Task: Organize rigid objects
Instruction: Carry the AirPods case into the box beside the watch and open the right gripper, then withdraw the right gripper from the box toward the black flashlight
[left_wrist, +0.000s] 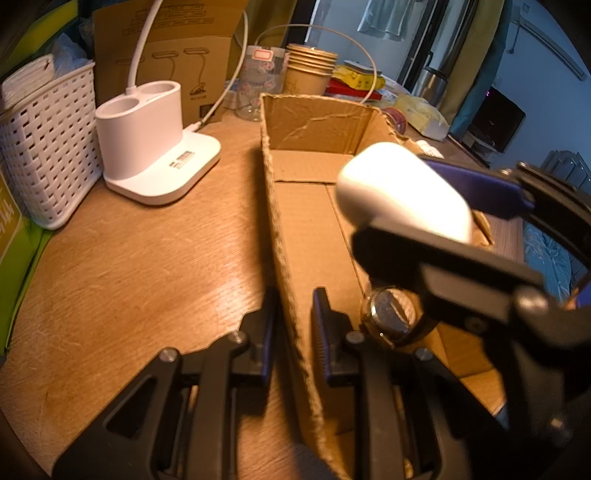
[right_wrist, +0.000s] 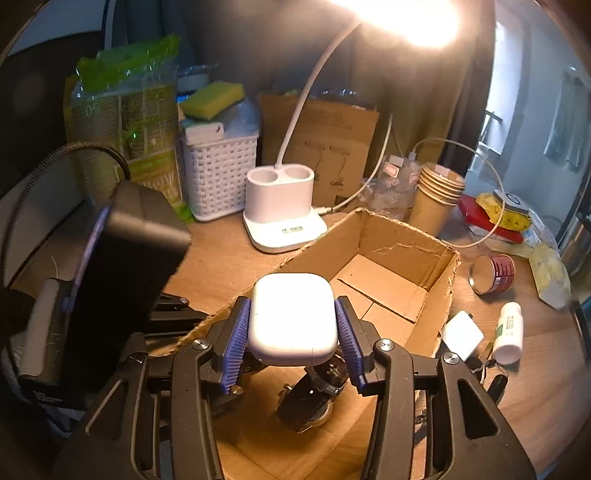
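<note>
An open cardboard box (right_wrist: 436, 295) lies on the wooden desk. My right gripper (right_wrist: 293, 336) is shut on a white earbud case (right_wrist: 293, 319) and holds it above the near end of the box; the case also shows in the left wrist view (left_wrist: 402, 192). A wristwatch (right_wrist: 310, 391) lies on the box floor below it, also seen in the left wrist view (left_wrist: 391, 317). My left gripper (left_wrist: 293, 332) is shut on the box's left wall (left_wrist: 284, 258), one finger on each side.
A white lamp base (left_wrist: 151, 147) and white basket (left_wrist: 48, 147) stand left of the box. Paper cups (right_wrist: 437, 195) stand behind it. A small red tin (right_wrist: 495, 273), white bottle (right_wrist: 509, 332) and white square item (right_wrist: 461, 334) lie to its right.
</note>
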